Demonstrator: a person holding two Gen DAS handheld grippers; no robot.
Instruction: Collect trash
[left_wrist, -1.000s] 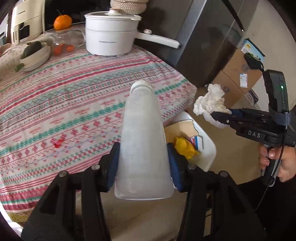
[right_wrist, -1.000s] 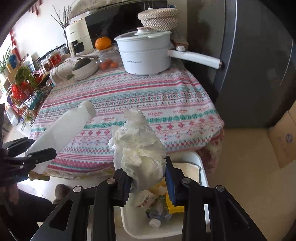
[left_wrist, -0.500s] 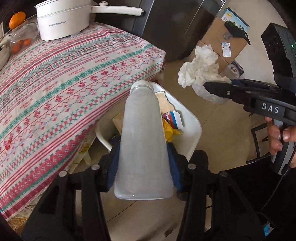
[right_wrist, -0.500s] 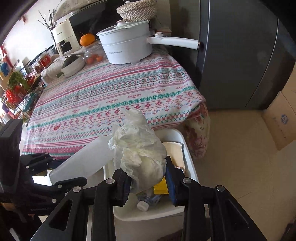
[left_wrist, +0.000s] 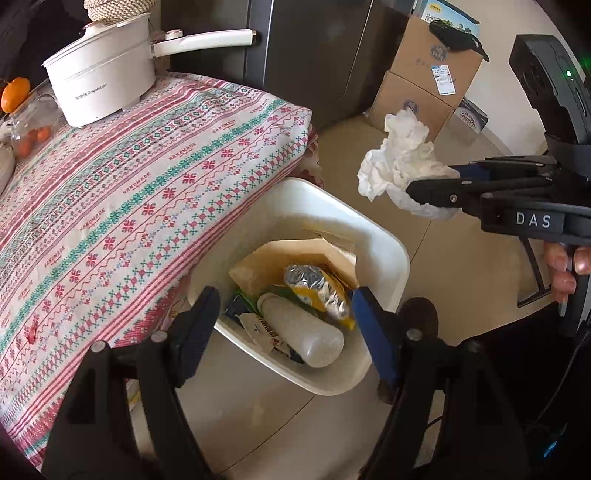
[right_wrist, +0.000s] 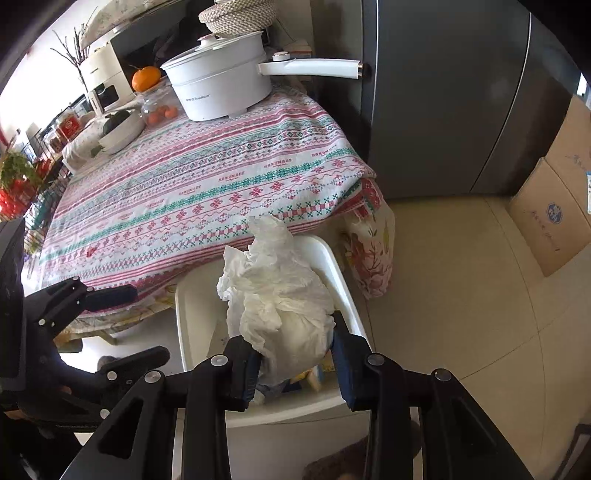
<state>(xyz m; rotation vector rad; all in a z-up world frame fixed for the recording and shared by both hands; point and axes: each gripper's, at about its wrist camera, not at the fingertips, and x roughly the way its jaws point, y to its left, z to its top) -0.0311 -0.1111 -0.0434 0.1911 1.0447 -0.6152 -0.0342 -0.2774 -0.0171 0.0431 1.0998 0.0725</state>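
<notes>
Left wrist view: the left gripper hangs over the white bin, its jaws opening wide with nothing pressed between the pads. Straight below and just ahead of the jaws, the frosted plastic bottle lies on its side inside the bin on top of other rubbish, cap end pointing away from the jaws toward the patterned counter, base end toward the near rim. A foil snack wrapper rests beside it. Ahead and to the right of these jaws, higher than the bin rim, the right gripper holds a crumpled white tissue wad; from here the wad looks to sit over the floor just past the bin's far right edge rather than squarely over the opening, though the fisheye makes that uncertain.

Right wrist view: the jaws of the right gripper stand narrow, clamped on the lower bulge of the tissue wad, which billows up and forward from the pads. The bin lies directly beneath and ahead of the jaws, its opening largely hidden by the wad, with scraps showing below. The left gripper sits off to the left, beside the bin's left wall.

The right hand is the one with trash left to drop, and my reading is that release depends on the wad being centred above the opening.
</notes>
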